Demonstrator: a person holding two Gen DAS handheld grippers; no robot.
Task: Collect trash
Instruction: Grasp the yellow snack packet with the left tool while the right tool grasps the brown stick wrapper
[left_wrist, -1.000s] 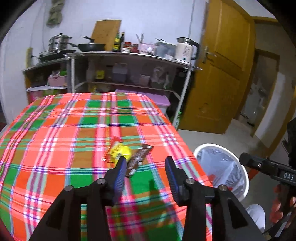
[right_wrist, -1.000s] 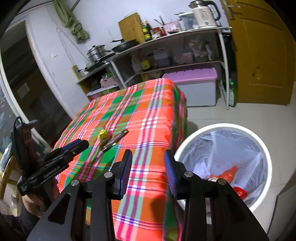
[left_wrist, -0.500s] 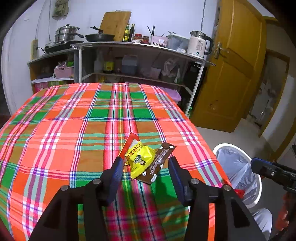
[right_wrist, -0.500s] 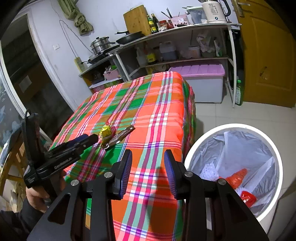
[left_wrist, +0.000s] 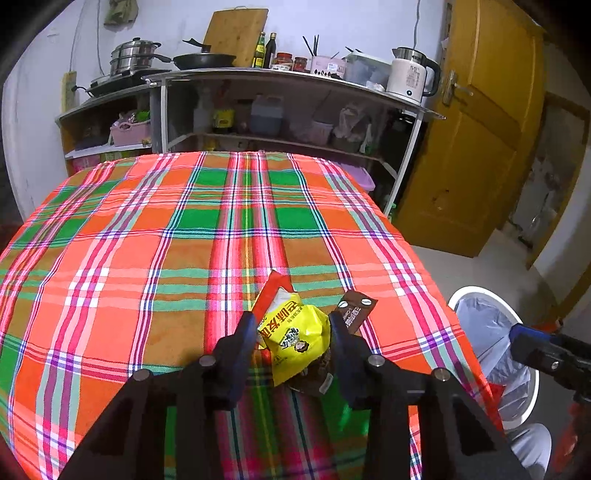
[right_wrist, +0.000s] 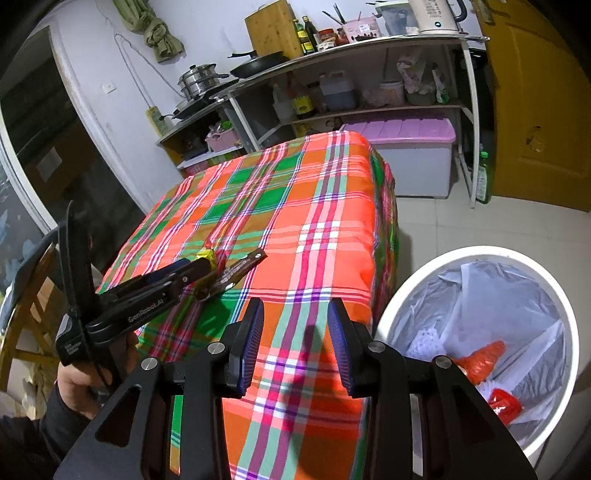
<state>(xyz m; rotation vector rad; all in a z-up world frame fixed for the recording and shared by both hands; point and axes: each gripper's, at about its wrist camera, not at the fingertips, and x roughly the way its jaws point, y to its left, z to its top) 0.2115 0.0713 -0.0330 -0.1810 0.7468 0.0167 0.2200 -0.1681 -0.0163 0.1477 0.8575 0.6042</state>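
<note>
The left gripper (left_wrist: 293, 334) was down on the desk (left_wrist: 184, 236), which wore a bright plaid cloth, and its jaws had just been closing around a yellow snack bag (left_wrist: 295, 338). The bag sat between the two fingers, which looked to be against its sides, though I could not tell whether they were squeezing it yet. A brown wrapper (left_wrist: 354, 312) lay partly under the bag and poked out past the right finger, near the desk's right edge. From the other side, the same pair of wrappers showed as a small heap at the tip of that gripper (right_wrist: 207, 271), with a hand (right_wrist: 79, 384) in a dark sleeve holding its handle.

The right gripper (right_wrist: 295, 339) hung above the near corner of the desk with its jaws parted and nothing between them. Just beside that corner, on the floor, stood a white bin (right_wrist: 480, 254) lined with a clear bag, and some red and white rubbish lay at its bottom. Behind the desk stood a metal shelf (left_wrist: 295, 74) crowded with pots, bottles and a kettle (left_wrist: 410, 79), and a yellow door (left_wrist: 480, 147) stood to its right.
</note>
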